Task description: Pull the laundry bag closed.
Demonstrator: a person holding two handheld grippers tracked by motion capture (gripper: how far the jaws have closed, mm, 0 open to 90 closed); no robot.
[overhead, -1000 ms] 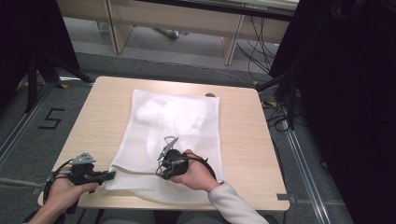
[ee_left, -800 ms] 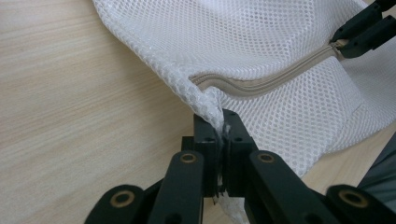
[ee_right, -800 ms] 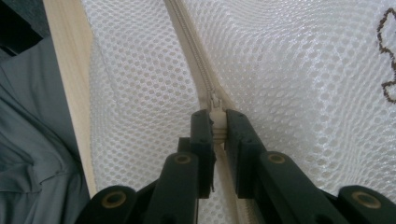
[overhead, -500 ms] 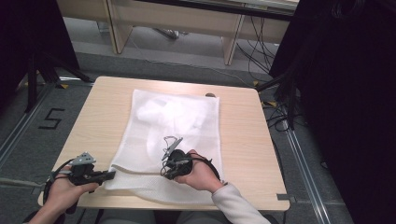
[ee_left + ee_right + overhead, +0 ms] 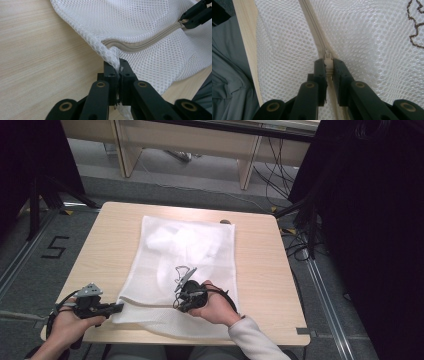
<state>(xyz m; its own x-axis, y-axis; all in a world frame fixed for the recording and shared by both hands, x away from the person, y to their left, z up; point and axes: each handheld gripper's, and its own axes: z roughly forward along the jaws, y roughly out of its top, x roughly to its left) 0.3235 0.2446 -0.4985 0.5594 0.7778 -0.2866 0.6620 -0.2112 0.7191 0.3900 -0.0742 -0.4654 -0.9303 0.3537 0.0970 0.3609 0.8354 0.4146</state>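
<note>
Near the table's (image 5: 260, 270) front edge, the left gripper (image 5: 117, 72) pinches the white mesh bag's (image 5: 185, 255) corner while the right gripper (image 5: 328, 65) clamps its zipper pull (image 5: 327, 61)

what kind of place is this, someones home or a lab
Probably a lab or recording workspace, not a home: a bare wooden table on grey floor with a taped number 5, loose cables by black curtains, and plain workbenches behind.

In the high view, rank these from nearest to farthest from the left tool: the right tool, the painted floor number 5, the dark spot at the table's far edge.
1. Floor number 5, up-left of the left tool.
2. Right tool, rightward on the mesh bag; too close to call with 1.
3. Dark spot, far edge.
</note>
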